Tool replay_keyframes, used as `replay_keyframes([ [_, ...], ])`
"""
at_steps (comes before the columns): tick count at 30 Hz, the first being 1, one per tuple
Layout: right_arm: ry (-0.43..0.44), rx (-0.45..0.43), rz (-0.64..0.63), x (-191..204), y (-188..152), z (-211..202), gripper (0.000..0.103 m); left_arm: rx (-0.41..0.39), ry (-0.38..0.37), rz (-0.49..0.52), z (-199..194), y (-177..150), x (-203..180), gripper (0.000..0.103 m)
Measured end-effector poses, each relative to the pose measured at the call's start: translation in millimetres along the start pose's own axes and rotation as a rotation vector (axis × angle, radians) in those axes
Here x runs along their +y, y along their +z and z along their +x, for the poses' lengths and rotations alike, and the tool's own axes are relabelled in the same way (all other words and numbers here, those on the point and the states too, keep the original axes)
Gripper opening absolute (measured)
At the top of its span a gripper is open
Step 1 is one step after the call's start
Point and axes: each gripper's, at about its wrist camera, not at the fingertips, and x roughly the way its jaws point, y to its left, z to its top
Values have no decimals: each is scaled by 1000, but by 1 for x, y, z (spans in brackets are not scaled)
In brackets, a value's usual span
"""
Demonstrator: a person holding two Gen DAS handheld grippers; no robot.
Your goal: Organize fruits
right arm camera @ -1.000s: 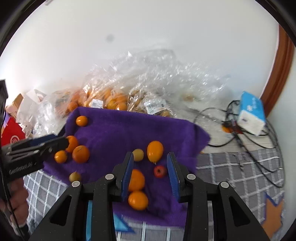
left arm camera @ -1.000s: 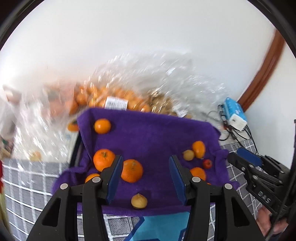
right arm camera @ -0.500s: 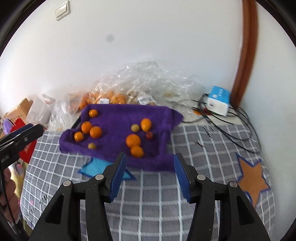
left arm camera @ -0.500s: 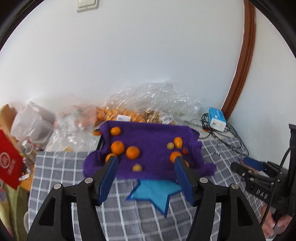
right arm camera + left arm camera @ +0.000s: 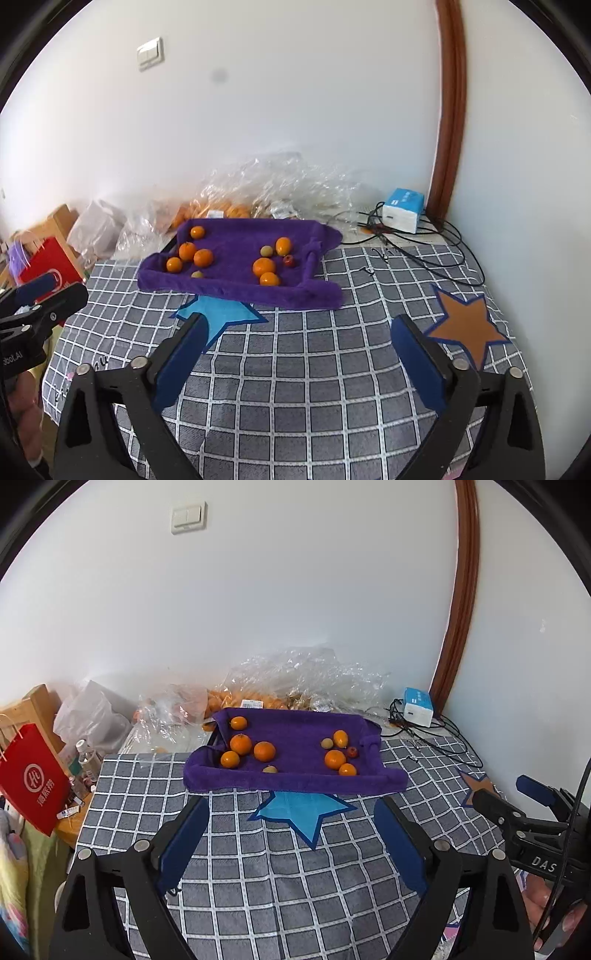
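A purple towel (image 5: pixel 295 775) (image 5: pixel 229 284) lies on a tray at the far side of a grey checked table. On it a left group of oranges (image 5: pixel 264 751) (image 5: pixel 203 257) and a small yellow fruit (image 5: pixel 270 769), and a right group with oranges (image 5: pixel 335 759) (image 5: pixel 263 267), a yellow-green fruit (image 5: pixel 326 743) and a small red fruit (image 5: pixel 352 752) (image 5: pixel 289 260). My left gripper (image 5: pixel 291 812) is open and empty, well short of the towel. My right gripper (image 5: pixel 297 328) is open and empty, also short of it.
Clear plastic bags of oranges (image 5: pixel 280 690) lie behind the towel by the wall. A blue-white box (image 5: pixel 417 705) with cables sits at the back right. A red paper bag (image 5: pixel 35 775) hangs off the table's left side. The cloth has a blue star (image 5: pixel 303 812) and an orange star (image 5: pixel 465 325).
Both grippers have pulled back and up from the towel, which now looks small and far. Both jaws have opened wider. The fruits lie as before.
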Motion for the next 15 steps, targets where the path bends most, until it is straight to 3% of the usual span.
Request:
replay_keyframes([
  [15, -34, -19, -1, -5, -18, -21, 100, -15, 4, 0, -15, -11, -9, 91],
])
